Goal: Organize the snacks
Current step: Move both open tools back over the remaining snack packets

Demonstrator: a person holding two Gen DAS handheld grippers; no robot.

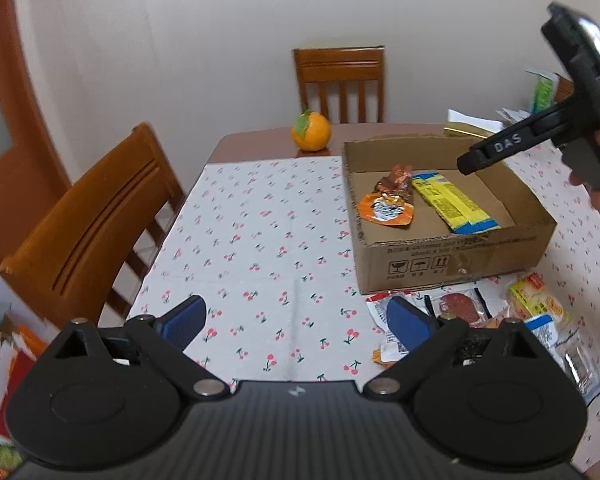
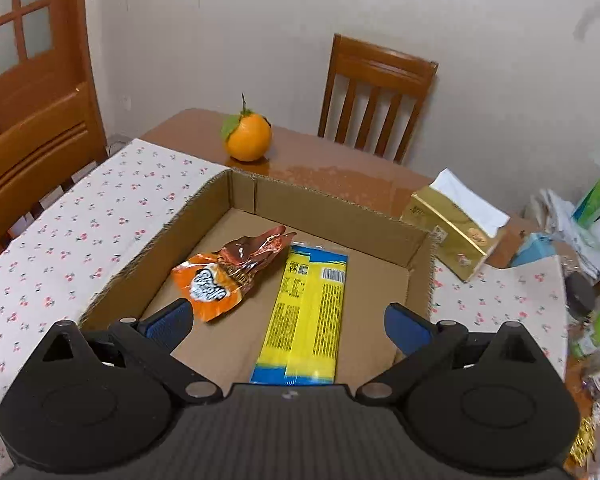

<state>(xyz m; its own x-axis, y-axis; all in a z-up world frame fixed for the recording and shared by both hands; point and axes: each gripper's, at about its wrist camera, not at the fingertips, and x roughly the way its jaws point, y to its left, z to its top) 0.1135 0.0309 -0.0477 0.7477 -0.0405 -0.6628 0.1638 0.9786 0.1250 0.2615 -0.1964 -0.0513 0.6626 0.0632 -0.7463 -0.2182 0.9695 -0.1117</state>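
1. The cardboard box (image 1: pixel 452 248) already held a yellow packet (image 2: pixel 308 312) and an orange pouch (image 2: pixel 210 286).
2. Several loose snacks (image 1: pixel 460 308) lay just outside the box's near wall.
3. The left gripper (image 1: pixel 296 320) and right gripper (image 2: pixel 288 320) were both spread, empty.

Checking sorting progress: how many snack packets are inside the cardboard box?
2: an orange packet at the box's left, a yellow packet beside it. None seems hidden.
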